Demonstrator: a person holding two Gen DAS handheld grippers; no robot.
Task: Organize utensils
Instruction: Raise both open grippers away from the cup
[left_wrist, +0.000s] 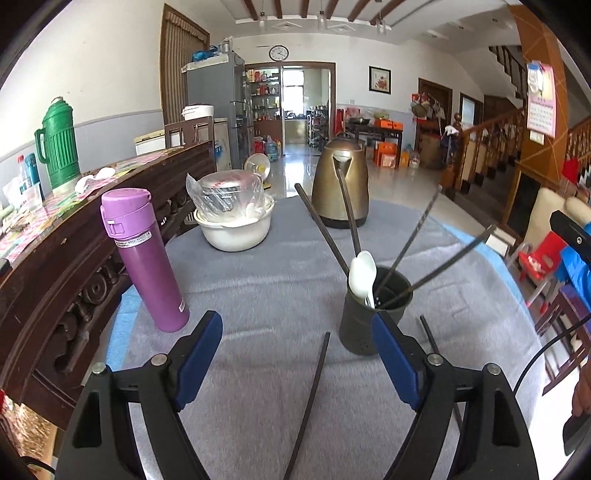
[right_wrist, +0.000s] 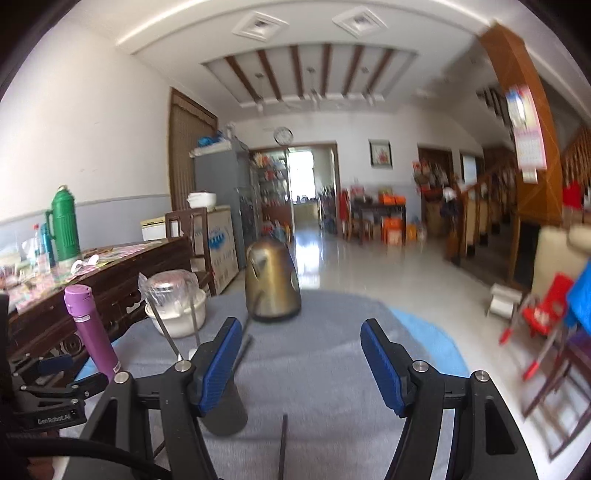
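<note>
Both grippers empty; two loose chopsticks remain on the counter.

I hold the left gripper (left_wrist: 295, 350) wide astride one chopstick (left_wrist: 310, 402), ready to lift it toward the holder (left_wrist: 364, 328); right gripper (right_wrist: 299, 362) fingers are also spread, another chopstick (right_wrist: 283, 443) below.

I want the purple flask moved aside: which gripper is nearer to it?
Left. The left gripper is open just right of the purple flask; the right gripper is open farther right, beyond the dark utensil holder.
</note>
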